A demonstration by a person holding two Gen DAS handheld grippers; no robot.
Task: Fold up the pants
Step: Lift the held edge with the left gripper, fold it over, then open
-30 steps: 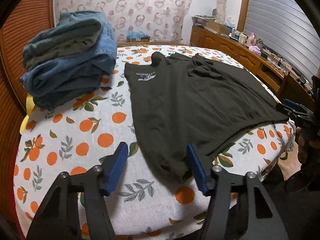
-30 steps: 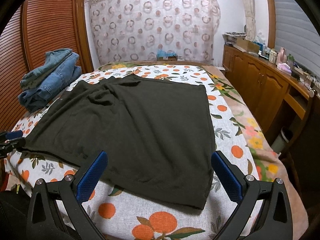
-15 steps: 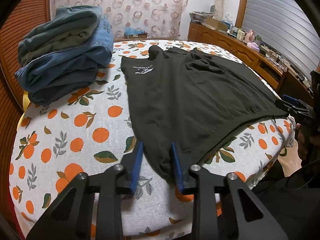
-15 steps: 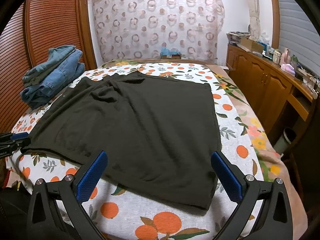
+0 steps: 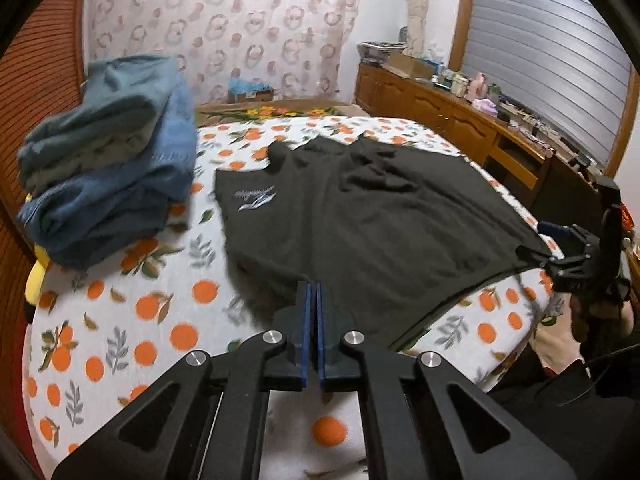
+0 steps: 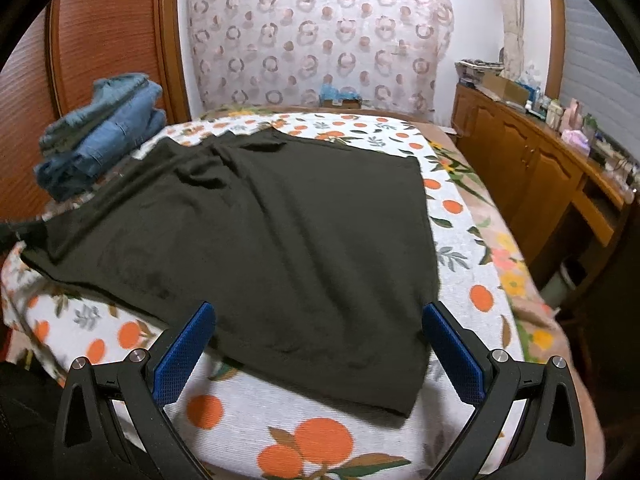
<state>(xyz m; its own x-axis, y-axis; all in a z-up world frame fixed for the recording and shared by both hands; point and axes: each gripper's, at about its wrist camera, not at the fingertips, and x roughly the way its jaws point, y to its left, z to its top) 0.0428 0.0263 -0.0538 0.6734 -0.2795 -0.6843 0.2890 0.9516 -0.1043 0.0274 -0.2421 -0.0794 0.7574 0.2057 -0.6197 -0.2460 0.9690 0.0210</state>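
Left wrist view shows the left tool [image 5: 313, 300] closed tight at the near edge of the dark pants [image 5: 372, 220]; its blue pads meet right where the hem lies, so it appears to have pinched that corner, though the cloth between them is hidden. The pants lie spread flat on the bed [image 5: 120, 320], a small white logo toward their far left. By my judgement the first fold is just starting: one corner is taken and the other is not. The right tool [image 6: 320, 344] hangs wide open over the pants' near right hem, holding nothing. Next it should drop, straddle that corner and close, so both corners can lift together. Left of the pants sits a stack of folded jeans [image 5: 108, 160], close enough to catch a swung edge. Right of the pants, a wooden cabinet [image 6: 532, 176] stands beyond the bed, well apart.
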